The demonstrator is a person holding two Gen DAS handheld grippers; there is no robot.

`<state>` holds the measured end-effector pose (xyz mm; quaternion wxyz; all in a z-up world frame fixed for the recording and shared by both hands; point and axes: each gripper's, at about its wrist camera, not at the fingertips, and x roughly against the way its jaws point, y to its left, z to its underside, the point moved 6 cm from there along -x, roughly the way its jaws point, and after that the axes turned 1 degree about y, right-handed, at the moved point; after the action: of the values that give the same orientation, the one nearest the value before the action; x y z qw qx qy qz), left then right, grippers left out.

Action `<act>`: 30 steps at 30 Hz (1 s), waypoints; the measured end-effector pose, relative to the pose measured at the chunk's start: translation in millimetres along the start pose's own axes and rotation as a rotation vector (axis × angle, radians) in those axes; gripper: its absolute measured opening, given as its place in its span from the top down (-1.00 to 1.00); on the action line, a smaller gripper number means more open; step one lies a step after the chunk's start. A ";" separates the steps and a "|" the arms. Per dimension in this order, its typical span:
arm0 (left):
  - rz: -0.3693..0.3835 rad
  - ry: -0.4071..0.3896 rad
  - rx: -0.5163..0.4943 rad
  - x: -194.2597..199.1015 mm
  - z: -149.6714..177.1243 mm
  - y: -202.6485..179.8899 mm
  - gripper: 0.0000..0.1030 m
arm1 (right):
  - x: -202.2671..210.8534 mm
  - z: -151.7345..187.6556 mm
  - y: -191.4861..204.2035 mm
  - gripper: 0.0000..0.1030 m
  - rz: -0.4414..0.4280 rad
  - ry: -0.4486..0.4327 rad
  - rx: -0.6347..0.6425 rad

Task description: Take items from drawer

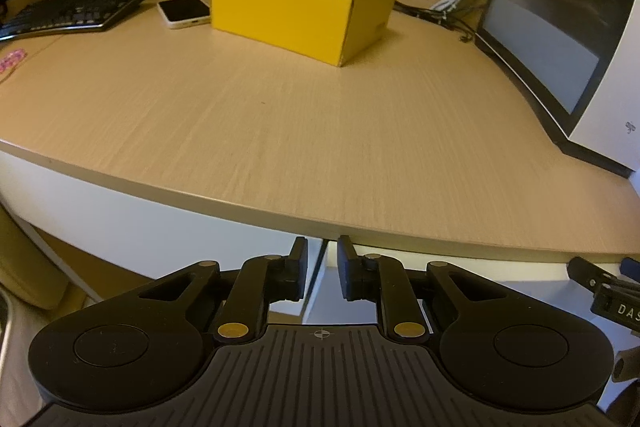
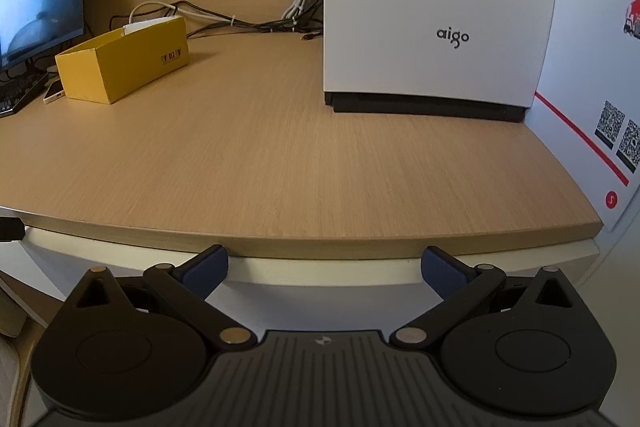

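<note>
A: In the lower centre of the left wrist view we hold the left gripper (image 1: 322,267) level with the desk edge (image 1: 280,215). Its jaws stand a narrow gap apart and hold nothing. Why so low?

B: We judge that the drawer (image 2: 320,269) lies beneath the desktop. In the right wrist view its pale front runs as a band across the lower middle, just under the wooden edge. It looks closed, so its contents are hidden from us.

A: And the right gripper (image 2: 324,269)?

B: Its blue pads (image 2: 206,265) are spread wide and empty, facing that pale front, a stance we read as readiness to take hold and pull.

A: What of the yellow box (image 1: 296,15), upper centre in the left view?

B: It sits open-topped on the desk beside a phone (image 1: 183,11). We suppose it may receive what we take out, though nothing confirms this. The white computer case (image 2: 436,7), upper right, stands clear of the working edge.
</note>
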<state>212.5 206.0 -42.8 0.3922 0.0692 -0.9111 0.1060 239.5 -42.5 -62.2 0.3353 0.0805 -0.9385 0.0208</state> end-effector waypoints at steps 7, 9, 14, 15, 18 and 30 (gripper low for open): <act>0.014 0.023 -0.059 -2.1 1.1 -11.8 0.64 | -2.3 -0.3 0.7 -1.00 0.000 0.015 -0.004; 0.019 0.032 -0.065 -2.6 1.0 -11.7 0.64 | -2.4 -0.2 0.5 -1.00 0.001 0.021 -0.006; 0.013 0.047 -0.078 -0.3 3.3 -13.6 0.64 | -1.1 0.9 0.4 -0.99 0.003 0.032 -0.011; 0.013 0.049 -0.077 0.4 3.9 -13.4 0.64 | -0.5 1.4 0.2 -1.00 0.003 0.033 -0.010; 0.015 0.055 -0.078 2.7 5.1 -12.7 0.63 | 1.5 2.8 0.1 -1.00 0.003 0.040 -0.011; 0.143 -0.013 -0.155 19.3 6.1 -95.1 0.64 | 11.5 0.5 -21.6 -0.99 0.015 0.030 -0.002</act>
<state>214.9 111.6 -19.6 0.3818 -0.0259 -0.9218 0.0624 234.0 -65.4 -55.6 0.3492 0.0727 -0.9339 0.0234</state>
